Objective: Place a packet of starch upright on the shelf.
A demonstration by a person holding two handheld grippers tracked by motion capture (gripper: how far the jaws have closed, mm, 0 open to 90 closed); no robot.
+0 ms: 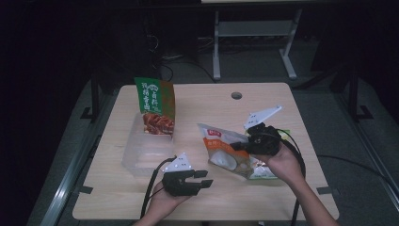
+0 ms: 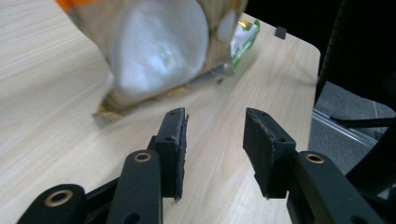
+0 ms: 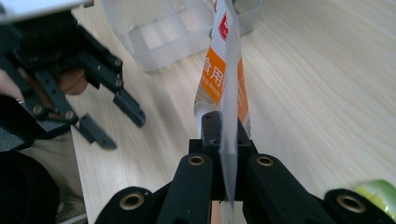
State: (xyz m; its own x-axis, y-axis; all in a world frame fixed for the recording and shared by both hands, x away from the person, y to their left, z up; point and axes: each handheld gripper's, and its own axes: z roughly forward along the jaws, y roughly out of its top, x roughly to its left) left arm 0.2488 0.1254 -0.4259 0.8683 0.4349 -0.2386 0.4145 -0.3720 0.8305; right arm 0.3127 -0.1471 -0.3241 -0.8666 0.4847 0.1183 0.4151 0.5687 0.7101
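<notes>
An orange-and-white pouch (image 1: 230, 153), a green-and-red packet (image 1: 155, 106), and a pale wood-grain table (image 1: 211, 103).

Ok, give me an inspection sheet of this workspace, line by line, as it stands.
Surface: light wooden table, round hole near the far edge.
Job's things: orange-and-white pouch, edge pinched in the right gripper.
Clutter: green pouch standing in a clear plastic bin; a small green packet behind the pouch.
Grippers: right shut on the pouch; left gripper open, nothing between the jaws.
Cables: black cable trails from each gripper.
Surroundings: dark room, grey frame legs beyond.
</notes>
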